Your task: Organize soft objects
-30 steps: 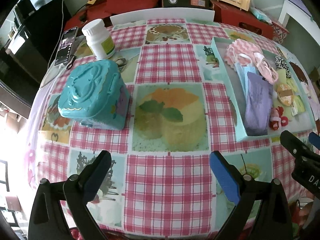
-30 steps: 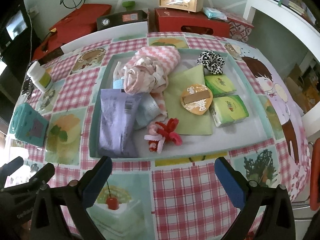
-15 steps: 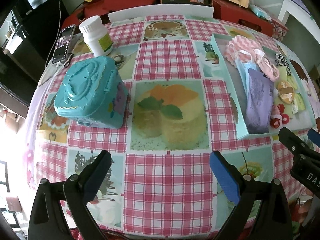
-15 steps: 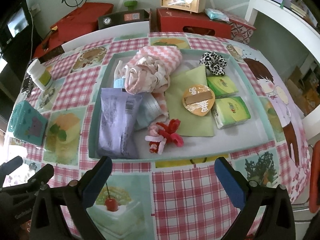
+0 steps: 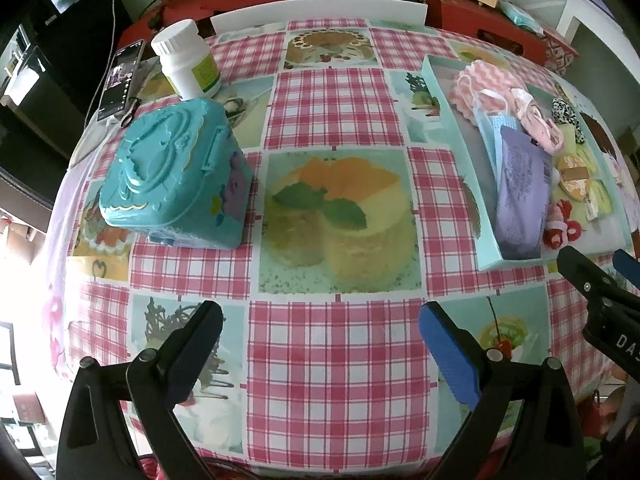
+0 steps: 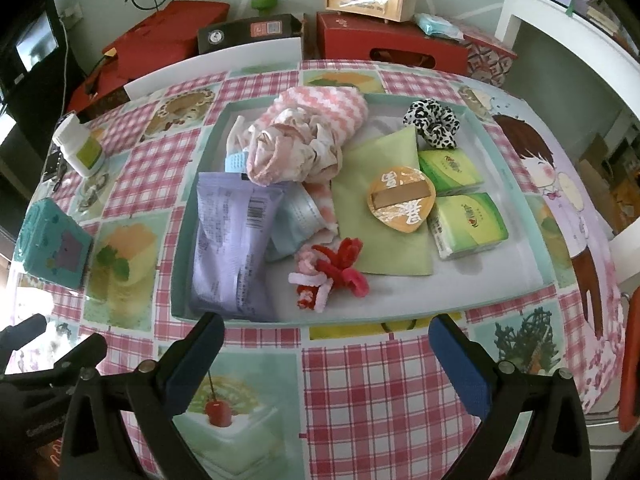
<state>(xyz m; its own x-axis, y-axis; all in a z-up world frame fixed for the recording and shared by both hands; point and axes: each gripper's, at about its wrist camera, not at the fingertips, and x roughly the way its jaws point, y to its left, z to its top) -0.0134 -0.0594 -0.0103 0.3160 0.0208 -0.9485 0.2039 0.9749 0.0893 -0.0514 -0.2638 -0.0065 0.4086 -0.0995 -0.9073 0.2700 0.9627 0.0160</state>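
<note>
While both grippers hover above the tablecloth, one teal tray [image 6: 516,196] anchors everything: left of it sit one teal lidded box [image 6: 52,240] and one white bottle [image 6: 78,148]. Inside lie one purple packet [image 6: 232,248], one pink bundle [image 6: 296,152], two green tissue packs [image 6: 468,220] and one leopard scrunchie [image 6: 432,122]. Left gripper [image 5: 320,340] and right gripper [image 6: 326,350] gape empty, near the tray's front edge.
</note>
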